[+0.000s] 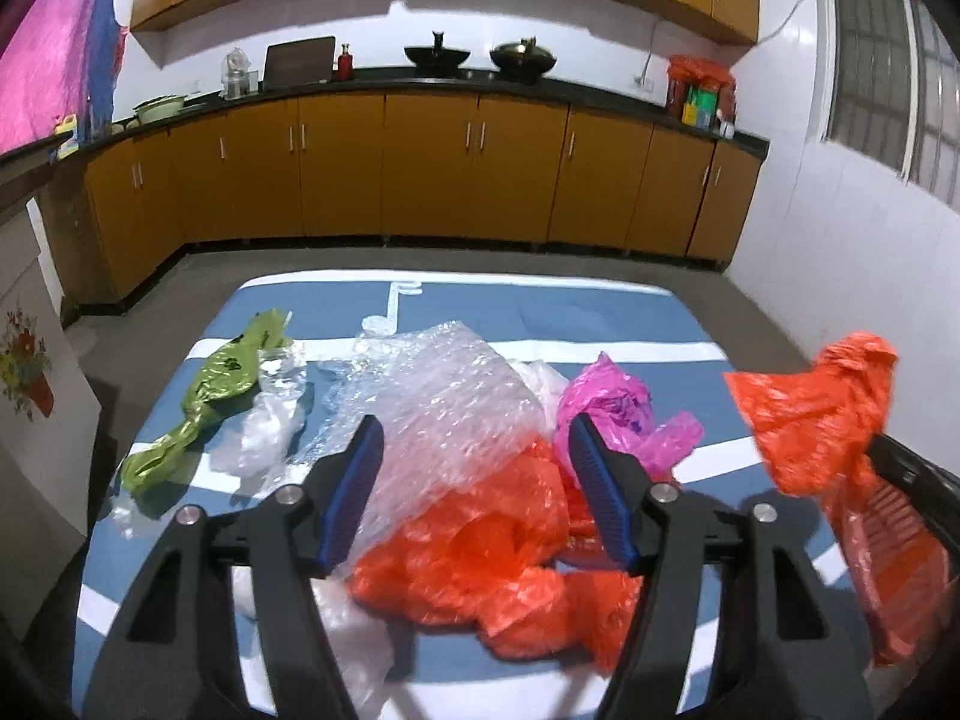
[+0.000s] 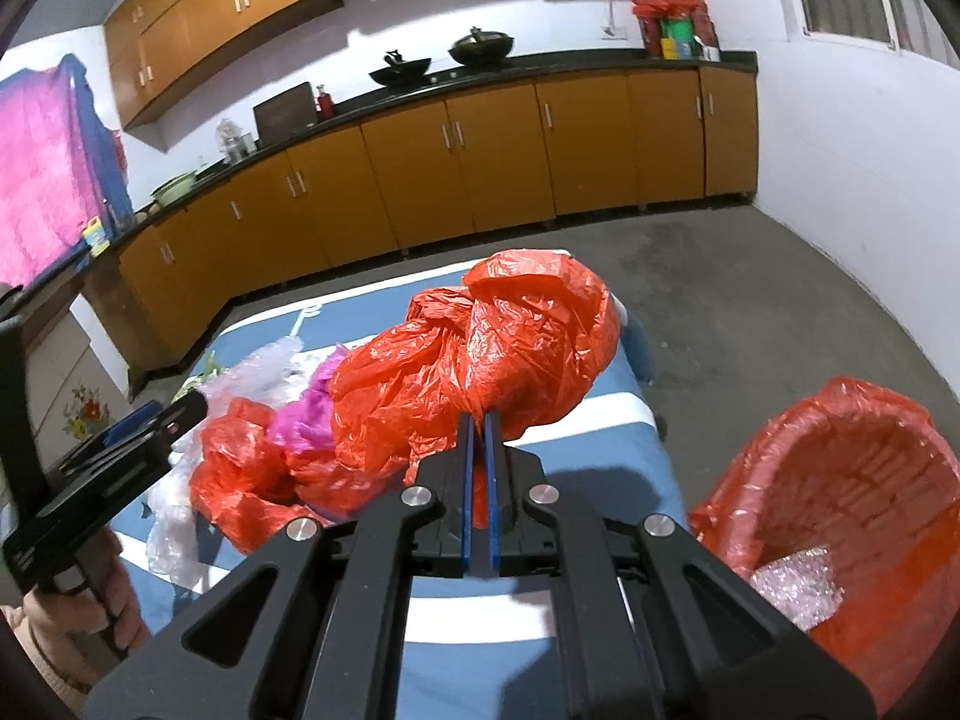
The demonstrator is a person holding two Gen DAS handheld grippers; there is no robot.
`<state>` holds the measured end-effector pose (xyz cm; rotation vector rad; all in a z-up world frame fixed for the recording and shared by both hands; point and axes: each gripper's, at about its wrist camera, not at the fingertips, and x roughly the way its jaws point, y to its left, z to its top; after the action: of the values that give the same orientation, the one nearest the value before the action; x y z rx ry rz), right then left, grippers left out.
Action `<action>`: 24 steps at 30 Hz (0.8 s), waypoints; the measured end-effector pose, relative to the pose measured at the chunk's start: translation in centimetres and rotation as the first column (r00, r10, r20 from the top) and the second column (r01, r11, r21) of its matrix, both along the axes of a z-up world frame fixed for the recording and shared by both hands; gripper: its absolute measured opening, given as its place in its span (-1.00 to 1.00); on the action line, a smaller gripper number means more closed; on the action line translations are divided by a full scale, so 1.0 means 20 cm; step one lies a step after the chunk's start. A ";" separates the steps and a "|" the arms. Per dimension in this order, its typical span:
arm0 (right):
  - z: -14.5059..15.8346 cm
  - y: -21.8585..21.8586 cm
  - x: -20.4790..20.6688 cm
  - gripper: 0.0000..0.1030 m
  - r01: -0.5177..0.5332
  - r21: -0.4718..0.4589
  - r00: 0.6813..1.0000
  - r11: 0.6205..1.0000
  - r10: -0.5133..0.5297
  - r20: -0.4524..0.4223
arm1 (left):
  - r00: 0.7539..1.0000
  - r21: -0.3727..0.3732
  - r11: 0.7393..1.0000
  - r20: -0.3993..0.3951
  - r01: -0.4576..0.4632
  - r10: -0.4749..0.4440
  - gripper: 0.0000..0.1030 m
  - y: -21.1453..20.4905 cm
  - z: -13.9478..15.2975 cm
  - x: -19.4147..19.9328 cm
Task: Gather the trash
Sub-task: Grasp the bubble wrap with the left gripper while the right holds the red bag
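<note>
The bin (image 2: 852, 516) sits at four o'clock in the right wrist view. It has a red liner, and a bit of bubble wrap (image 2: 795, 585) lies inside. The table (image 1: 540, 300) wears a blue cloth with white stripes. On it lie a green bag (image 1: 204, 396), a big clear bubble sheet (image 1: 444, 396), a pink bag (image 1: 606, 408) and crumpled red bags (image 1: 480, 558). Brown cupboards (image 1: 420, 168) run along the wall at twelve o'clock. The left gripper (image 1: 474, 438) has its jaws about half open over the pile, gripping nothing. The right gripper (image 2: 478, 420) has its jaws squeezed tight on a puffy red bag (image 2: 480, 348), lifted at twelve o'clock.
</note>
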<state>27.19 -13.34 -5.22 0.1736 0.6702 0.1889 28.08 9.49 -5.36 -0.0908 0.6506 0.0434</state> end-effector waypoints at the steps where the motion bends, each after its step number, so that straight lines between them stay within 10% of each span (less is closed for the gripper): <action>1: -0.01 -0.01 0.00 -0.92 0.002 0.002 1.000 1.000 -0.002 -0.005 | 1.000 0.012 1.000 -0.017 -0.007 0.007 0.12 -0.01 -0.02 0.03; 10: -0.02 -0.06 -0.01 -0.92 0.005 0.006 1.000 1.000 -0.005 -0.010 | 0.997 -0.053 0.999 -0.078 -0.010 0.006 -0.86 0.05 -0.07 0.13; 24: 0.07 -0.14 -0.13 -0.92 0.056 0.006 0.998 0.998 -0.056 0.032 | 0.989 -0.126 0.985 0.103 0.121 -0.108 -0.90 0.03 0.33 -0.11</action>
<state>24.68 -16.15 -3.87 0.1939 0.6323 0.1391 25.91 10.10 1.14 -0.1813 0.5615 -0.1147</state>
